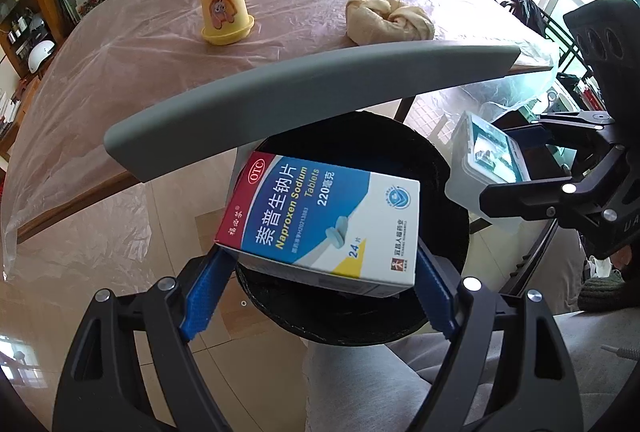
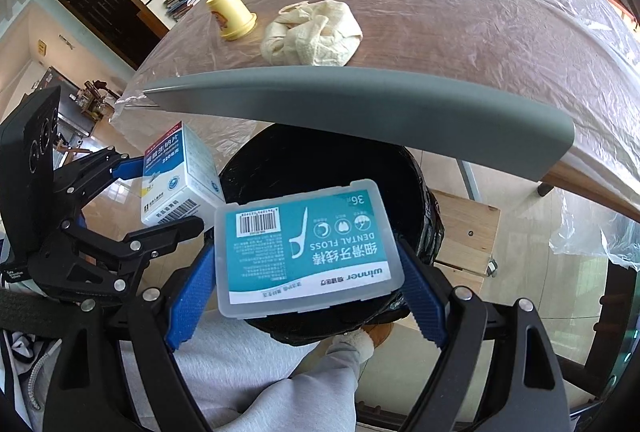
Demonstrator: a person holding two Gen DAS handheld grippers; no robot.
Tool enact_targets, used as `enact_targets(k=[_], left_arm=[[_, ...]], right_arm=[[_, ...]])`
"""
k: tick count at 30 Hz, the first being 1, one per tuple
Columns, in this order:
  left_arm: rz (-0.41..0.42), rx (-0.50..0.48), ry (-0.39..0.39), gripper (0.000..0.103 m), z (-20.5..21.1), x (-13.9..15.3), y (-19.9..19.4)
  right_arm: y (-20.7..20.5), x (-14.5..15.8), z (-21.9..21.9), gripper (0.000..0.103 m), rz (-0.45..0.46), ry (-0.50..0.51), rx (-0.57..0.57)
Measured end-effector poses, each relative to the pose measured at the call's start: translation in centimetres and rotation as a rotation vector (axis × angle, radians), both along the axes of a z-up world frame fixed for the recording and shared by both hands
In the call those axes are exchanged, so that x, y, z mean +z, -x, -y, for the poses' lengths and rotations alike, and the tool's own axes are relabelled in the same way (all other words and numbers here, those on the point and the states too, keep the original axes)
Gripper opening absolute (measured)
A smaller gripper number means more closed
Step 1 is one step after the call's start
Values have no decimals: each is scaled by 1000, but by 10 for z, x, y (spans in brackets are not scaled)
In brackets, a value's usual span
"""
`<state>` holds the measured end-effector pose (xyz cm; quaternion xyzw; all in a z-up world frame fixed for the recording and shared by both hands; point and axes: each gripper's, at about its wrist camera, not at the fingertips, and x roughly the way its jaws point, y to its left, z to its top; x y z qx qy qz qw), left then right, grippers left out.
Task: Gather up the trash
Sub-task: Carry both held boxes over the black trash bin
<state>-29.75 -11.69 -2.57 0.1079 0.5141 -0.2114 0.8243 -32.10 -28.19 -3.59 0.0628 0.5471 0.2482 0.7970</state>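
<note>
- Blue pads of the left gripper (image 1: 320, 260) clamp a medicine box (image 1: 320, 224) by both ends, just above the black-lined bin (image 1: 448, 168).
- Beside it, the right gripper (image 2: 308, 268) has its jaws closed on a clear dental floss case (image 2: 308, 248), also over the bin's mouth.
- Behind the bin, a grey chair back (image 1: 280, 100).
- Farther off, on the plastic-covered table (image 1: 120, 52), stand an upturned yellow cup (image 1: 224, 12) and a crumpled cloth (image 1: 388, 20).

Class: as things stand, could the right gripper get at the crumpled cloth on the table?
Probably not yet: the right gripper is shut on the dental floss box over the black bin, and the grey chair back stands before the crumpled cloth.
</note>
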Motion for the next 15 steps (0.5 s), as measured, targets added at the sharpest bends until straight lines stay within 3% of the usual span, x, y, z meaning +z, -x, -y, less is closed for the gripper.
enact_targets(k=[15], left_arm=[[-12, -12, -32, 84, 3, -11, -4]], right_arm=[[-3, 0, -2, 83, 17, 46, -6]])
